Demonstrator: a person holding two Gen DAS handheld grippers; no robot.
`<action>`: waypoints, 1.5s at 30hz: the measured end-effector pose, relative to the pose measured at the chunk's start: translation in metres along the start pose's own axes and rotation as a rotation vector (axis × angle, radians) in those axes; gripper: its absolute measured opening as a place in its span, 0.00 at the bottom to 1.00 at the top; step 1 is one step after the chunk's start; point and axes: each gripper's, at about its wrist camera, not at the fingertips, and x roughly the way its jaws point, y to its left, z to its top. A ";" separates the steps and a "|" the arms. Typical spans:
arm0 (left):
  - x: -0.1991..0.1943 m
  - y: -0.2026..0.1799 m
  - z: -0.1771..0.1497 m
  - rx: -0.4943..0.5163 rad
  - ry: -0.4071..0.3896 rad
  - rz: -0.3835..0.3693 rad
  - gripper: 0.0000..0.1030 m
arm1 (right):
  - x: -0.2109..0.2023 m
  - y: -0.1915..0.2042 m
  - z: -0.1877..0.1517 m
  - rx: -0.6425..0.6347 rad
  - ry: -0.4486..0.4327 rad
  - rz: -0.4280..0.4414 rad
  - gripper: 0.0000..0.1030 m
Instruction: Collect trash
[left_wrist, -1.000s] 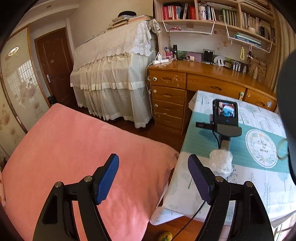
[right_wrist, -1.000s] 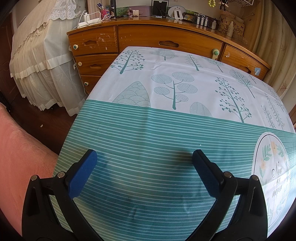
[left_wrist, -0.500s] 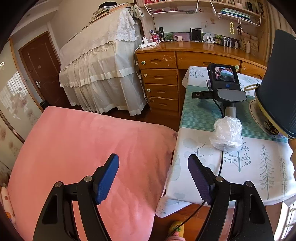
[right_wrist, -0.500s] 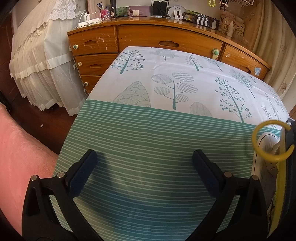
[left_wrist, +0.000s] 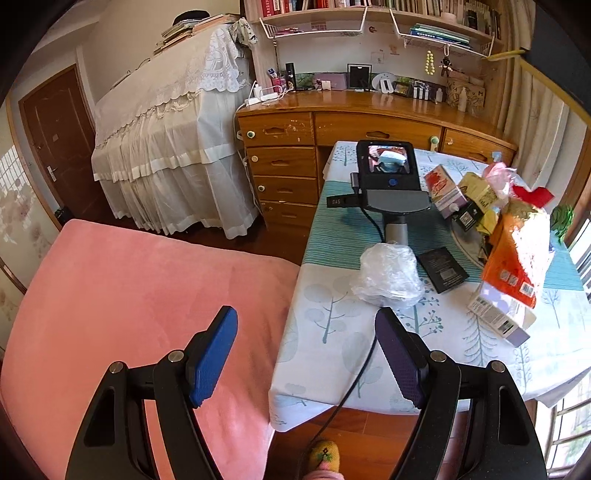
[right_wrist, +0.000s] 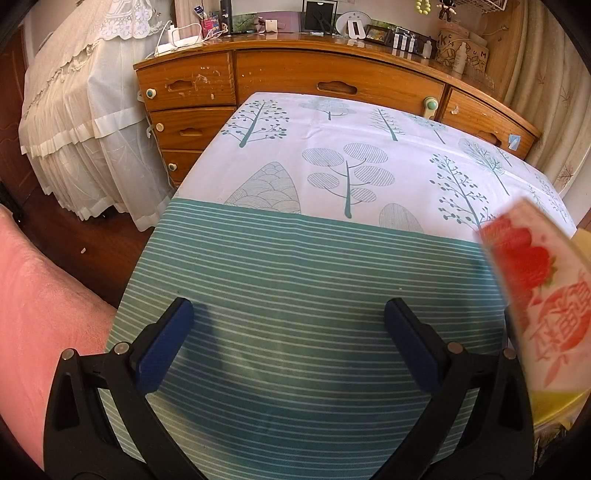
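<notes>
Now the trash lies scattered over the right half of the left wrist view, on the table with its tree-print and teal-striped cloth: a crumpled clear plastic bag just right of centre, a flat black packet beside it on the right, and farther right a blurred orange wrapper over a pale box. Above these, toward the upper right, a strawberry carton sits in a jumble of yellow and pink wrappers that are too blurred to tell apart. The same strawberry carton fills the right edge of the right wrist view, blurred, with something yellow under it. Just above the plastic bag in the left view stands the right gripper, seen from behind with its small screen lit; in its own view the right gripper has its jaws wide apart over the teal stripes with nothing between them. The left gripper at the bottom of its frame is likewise spread wide and empty, its pads straddling the table's near corner and a pink bed cover on the left. A wooden desk runs across the top.
</notes>
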 end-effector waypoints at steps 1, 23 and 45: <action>-0.003 -0.003 0.001 0.002 -0.005 -0.006 0.77 | 0.000 0.000 0.001 0.000 0.000 0.000 0.99; 0.046 -0.048 -0.067 0.120 0.026 -0.035 0.77 | 0.000 0.001 0.001 0.001 0.001 0.000 0.99; 0.105 -0.035 -0.115 0.161 -0.043 0.009 0.77 | 0.000 0.001 0.001 0.000 0.001 0.000 0.99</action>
